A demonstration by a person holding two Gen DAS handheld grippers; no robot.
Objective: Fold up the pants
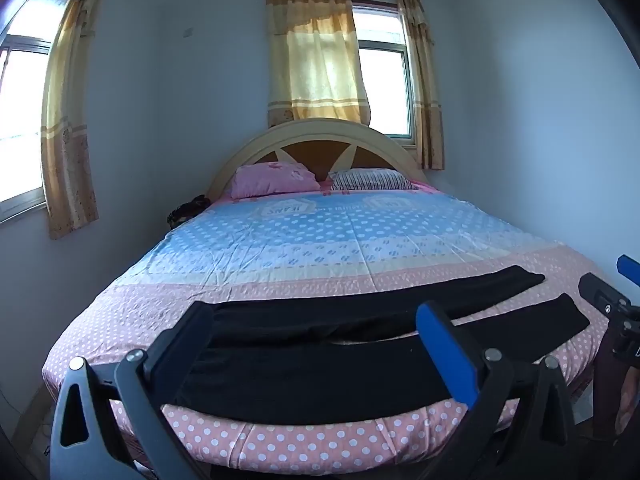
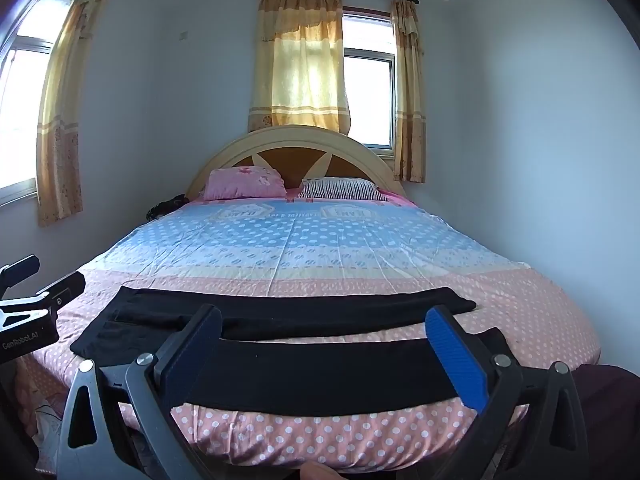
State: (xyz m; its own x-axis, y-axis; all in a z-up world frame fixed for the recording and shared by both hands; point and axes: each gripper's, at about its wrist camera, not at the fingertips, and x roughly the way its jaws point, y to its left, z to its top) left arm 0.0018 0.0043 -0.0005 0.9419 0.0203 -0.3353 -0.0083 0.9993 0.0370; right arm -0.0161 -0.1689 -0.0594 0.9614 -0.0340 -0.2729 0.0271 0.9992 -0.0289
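Polka-dot bed [image 1: 304,248], black pants [image 1: 320,372] flat, legs apart, both tongs [image 1: 320,348] [image 2: 326,354] agape, empty.

Setting: home bedroom. Evidence: double bed [image 1: 320,240] with polka-dot sheet in pink and blue, arched wooden headboard [image 1: 316,140], two pillows [image 1: 276,178] against it, yellow curtains [image 1: 316,60] over windows [image 1: 384,88], plain white walls, recessed ceiling lights.

A bed [image 1: 320,240] carries a dotted blue and pink sheet [image 1: 280,284]. At its head edge, against the arched headboard [image 1: 316,136], lie a pink pillow [image 1: 276,178] toward the left corner and a striped pillow [image 1: 372,180] beside it. Yellow curtains [image 1: 316,52] hang behind.
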